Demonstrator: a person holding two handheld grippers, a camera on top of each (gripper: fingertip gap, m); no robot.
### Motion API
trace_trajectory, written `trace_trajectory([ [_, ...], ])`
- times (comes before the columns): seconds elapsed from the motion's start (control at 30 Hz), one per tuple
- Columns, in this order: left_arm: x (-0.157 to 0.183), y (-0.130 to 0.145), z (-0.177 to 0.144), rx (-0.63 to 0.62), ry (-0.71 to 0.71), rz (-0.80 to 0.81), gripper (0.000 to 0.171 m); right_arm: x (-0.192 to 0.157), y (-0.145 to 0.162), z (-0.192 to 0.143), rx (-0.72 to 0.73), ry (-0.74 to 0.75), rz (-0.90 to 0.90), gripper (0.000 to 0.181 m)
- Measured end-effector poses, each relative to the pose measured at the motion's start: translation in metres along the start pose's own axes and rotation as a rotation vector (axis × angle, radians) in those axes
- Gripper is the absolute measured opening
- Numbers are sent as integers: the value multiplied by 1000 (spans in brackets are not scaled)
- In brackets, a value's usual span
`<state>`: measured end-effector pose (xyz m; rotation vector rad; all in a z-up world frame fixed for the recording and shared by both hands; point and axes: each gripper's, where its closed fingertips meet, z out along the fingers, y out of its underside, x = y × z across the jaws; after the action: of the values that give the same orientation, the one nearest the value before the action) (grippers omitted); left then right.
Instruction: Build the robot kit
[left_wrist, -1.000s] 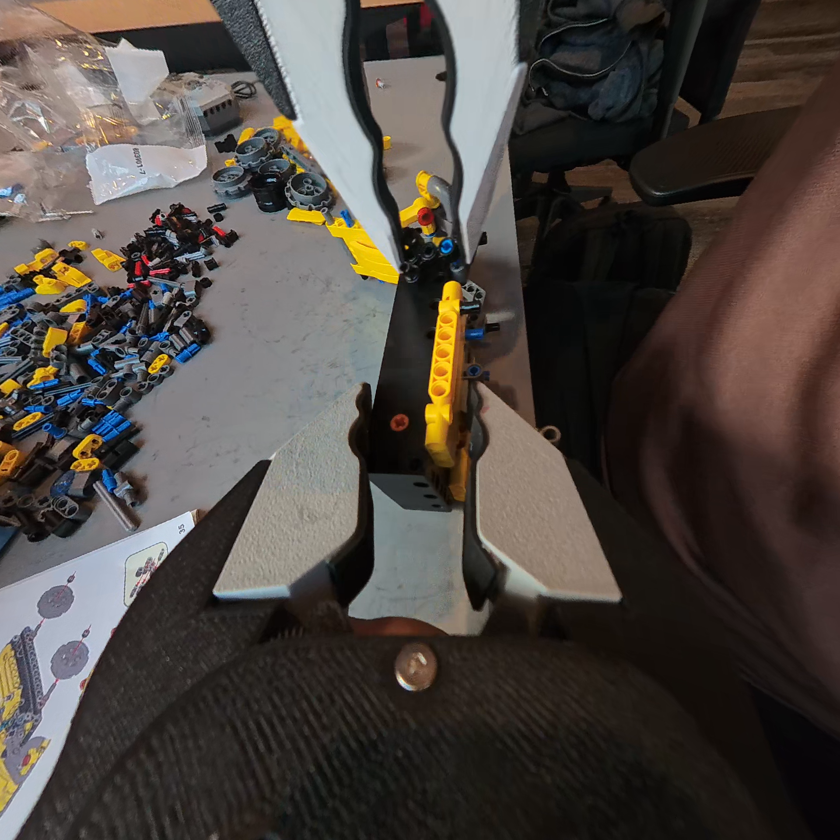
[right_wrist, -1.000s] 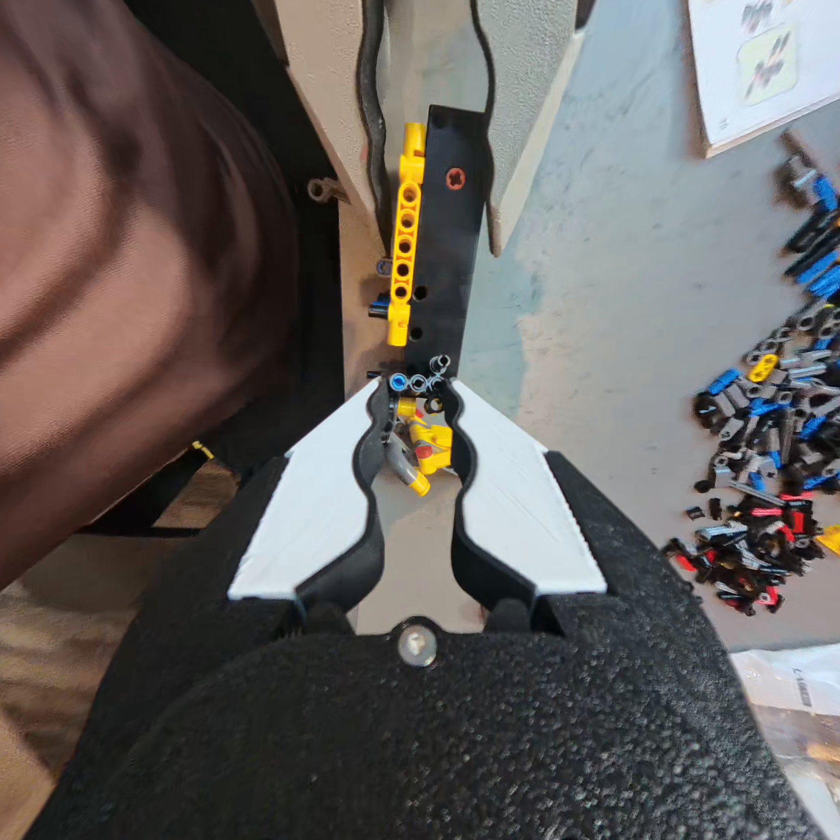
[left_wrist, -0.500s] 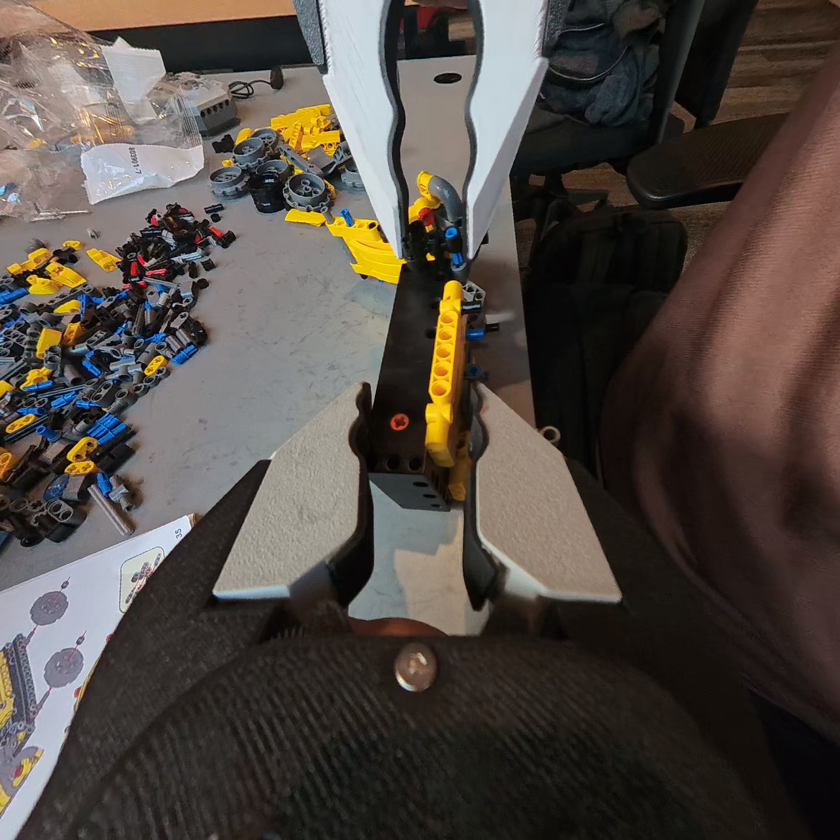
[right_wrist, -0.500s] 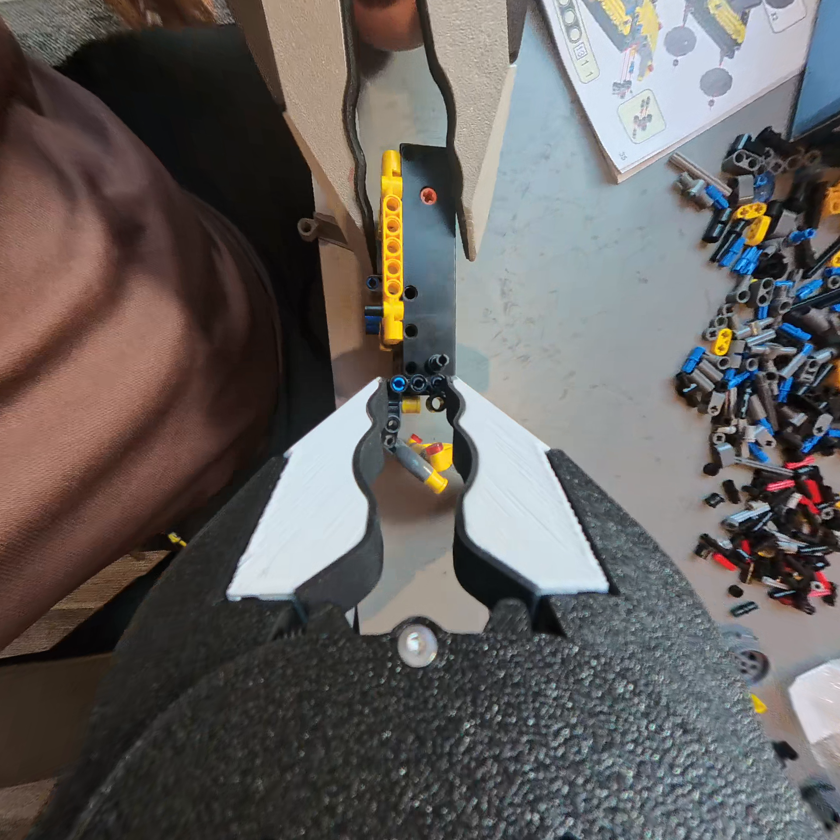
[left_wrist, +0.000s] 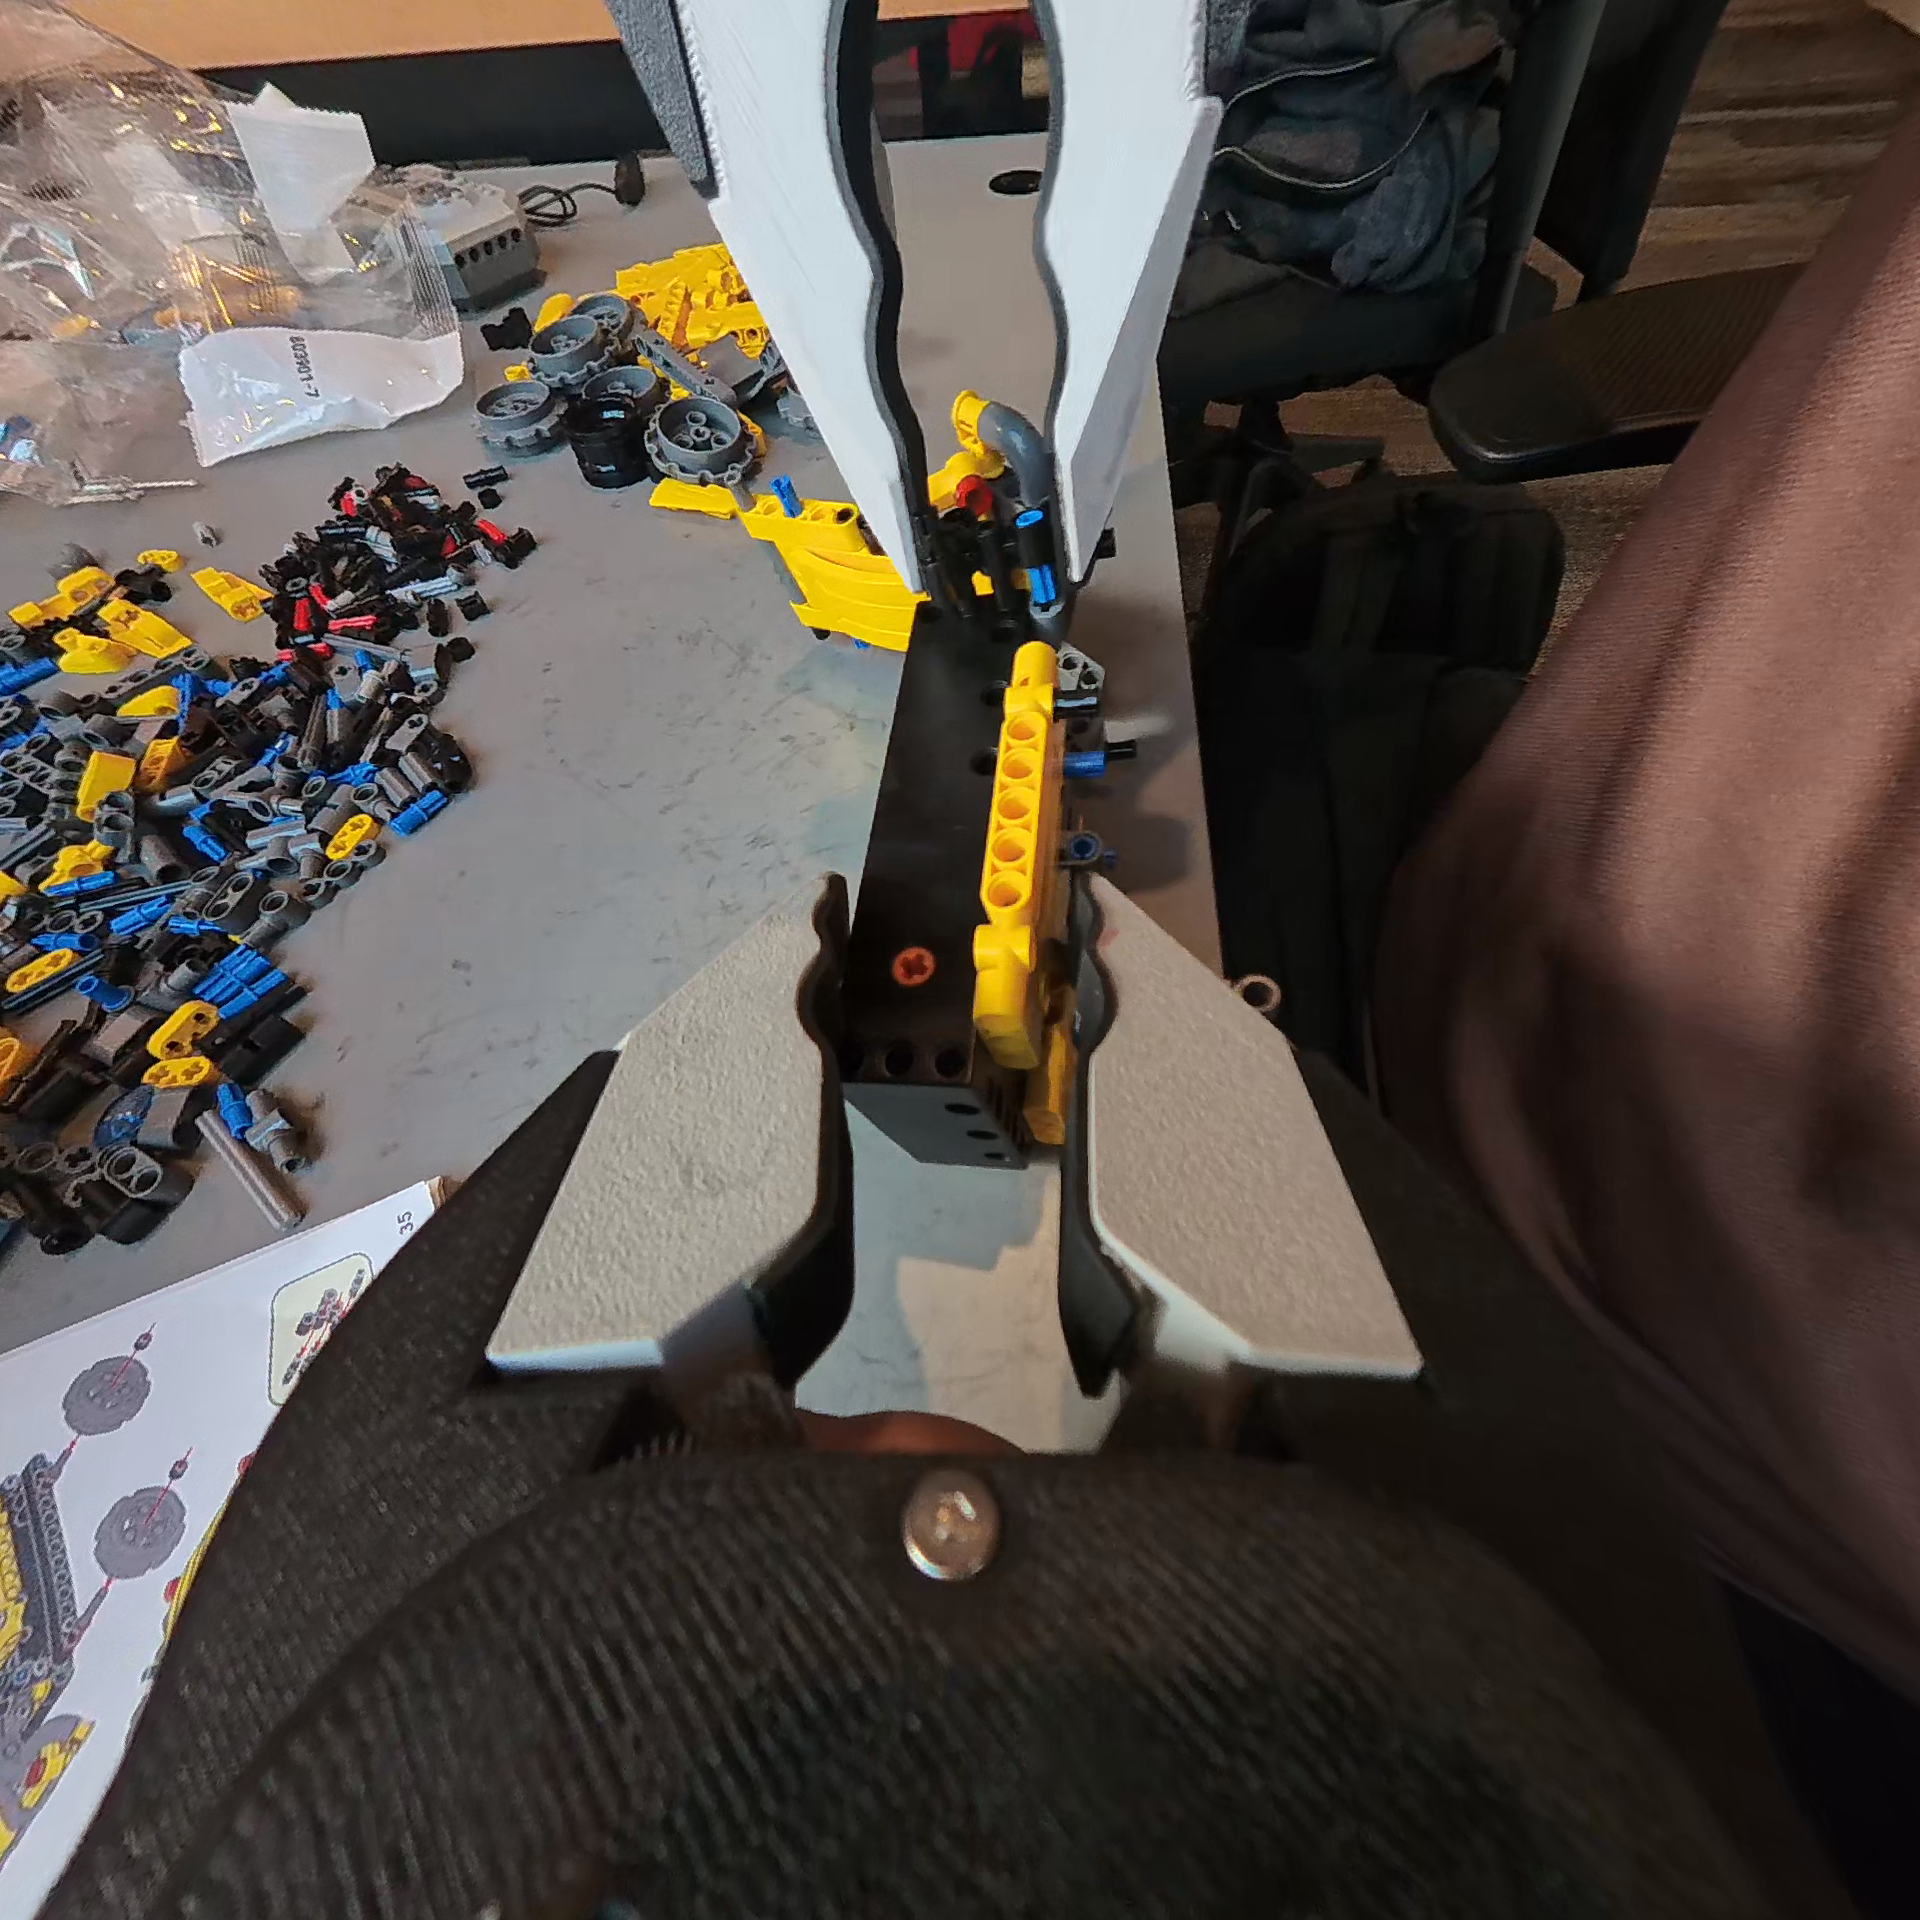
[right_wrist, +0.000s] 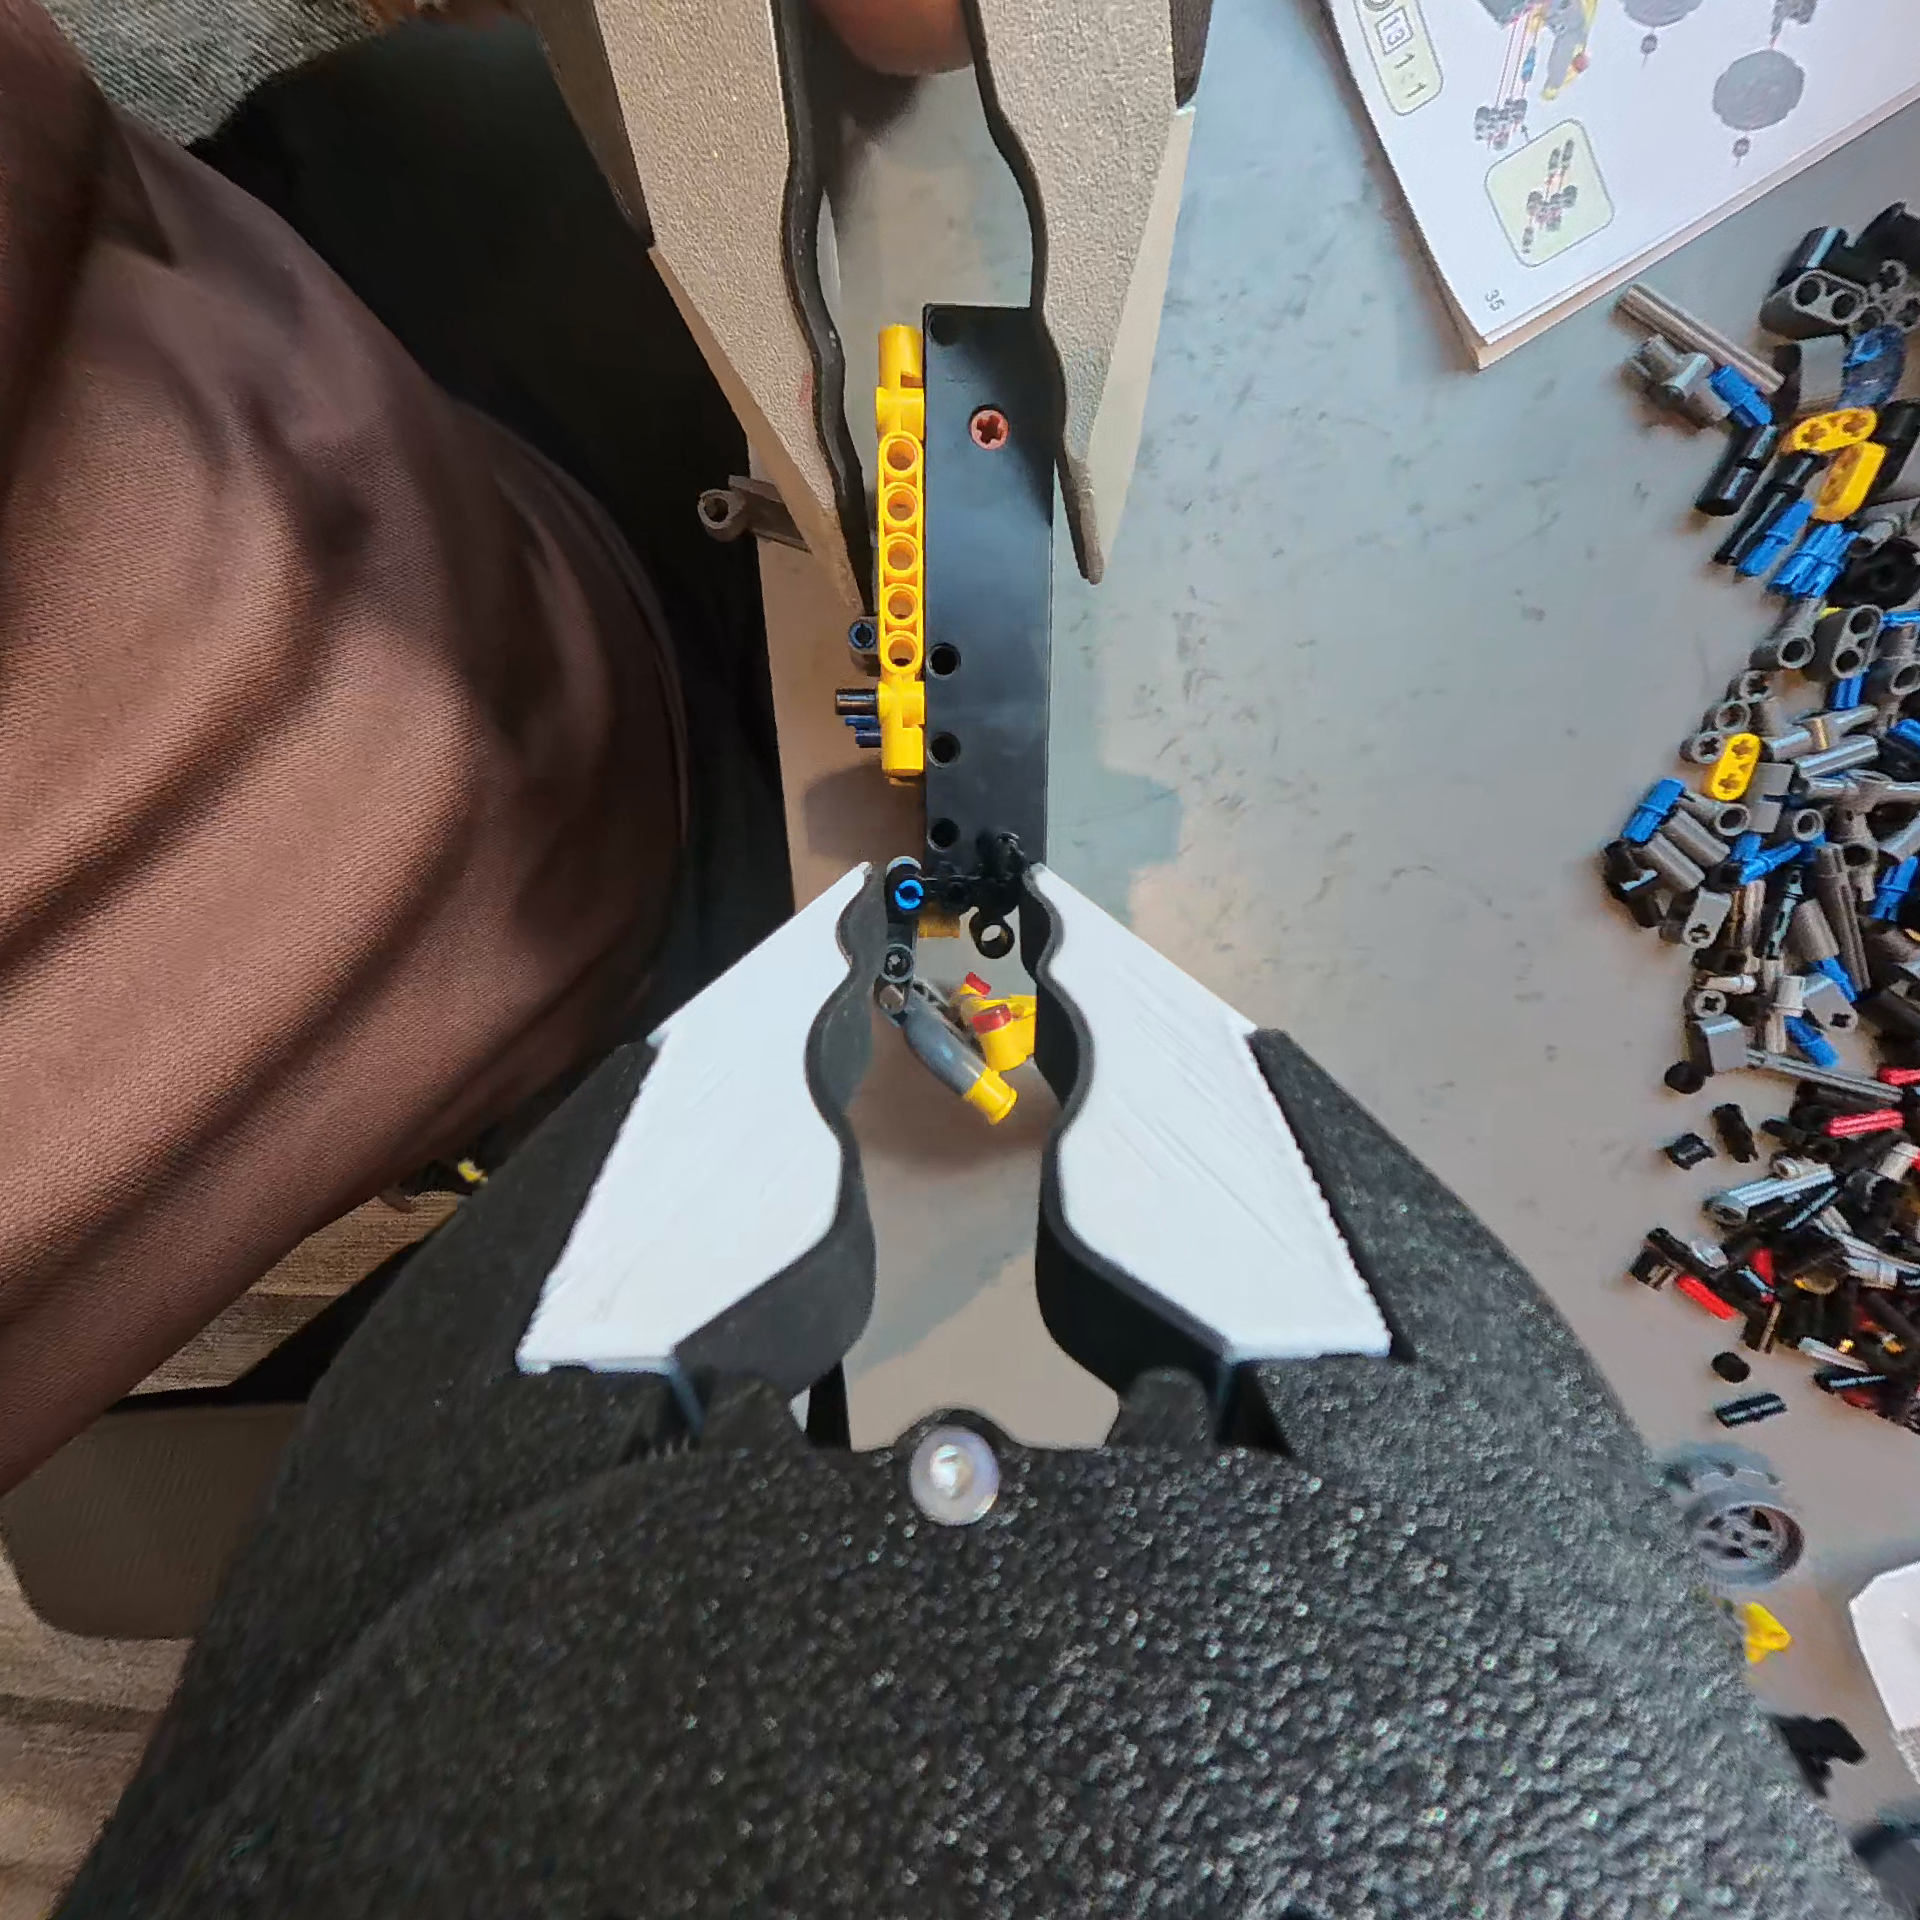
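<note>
Left tool (left_wrist: 951, 997): two grey wedge-shaped fingers (left_wrist: 686, 1174) with wavy black inner pads, set in a black ribbed-texture body with one silver screw (left_wrist: 951, 1529) at centre. Right tool (right_wrist: 951, 883): white wedge fingers (right_wrist: 717, 1174) with visible print lines, wavy black pads, black pebbled body, one silver screw (right_wrist: 951, 1475). The person wears a dark brown garment (left_wrist: 1662, 935).

Looks like an office or hobby workspace. A grey bench (left_wrist: 644, 852) at frame center carries heaps of small plastic building pieces (left_wrist: 177, 831) on the left, torn clear bags (left_wrist: 125, 260) upper left, and an instruction booklet (left_wrist: 114, 1455) lower left. Upper right there's an office chair (left_wrist: 1558, 343) with clothes dumped on it, on a wood-look floor (left_wrist: 1787, 166).
</note>
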<state>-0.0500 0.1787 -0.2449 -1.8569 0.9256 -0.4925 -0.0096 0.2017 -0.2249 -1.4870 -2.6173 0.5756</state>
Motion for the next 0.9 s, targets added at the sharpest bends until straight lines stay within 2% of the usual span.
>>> trace_trajectory([
  [0.47,0,0,0,0,3,-1,40,2,1,-12,-15,-2,-6,22],
  [0.67,0,0,0,1,3,0,40,0,0,-18,-5,-69,8,18],
  [0.8,0,0,0,0,4,-2,40,7,-4,-22,-3,-78,53,5],
  [0.9,0,0,0,0,4,-2,40,4,-1,-16,-54,-96,64,9],
])
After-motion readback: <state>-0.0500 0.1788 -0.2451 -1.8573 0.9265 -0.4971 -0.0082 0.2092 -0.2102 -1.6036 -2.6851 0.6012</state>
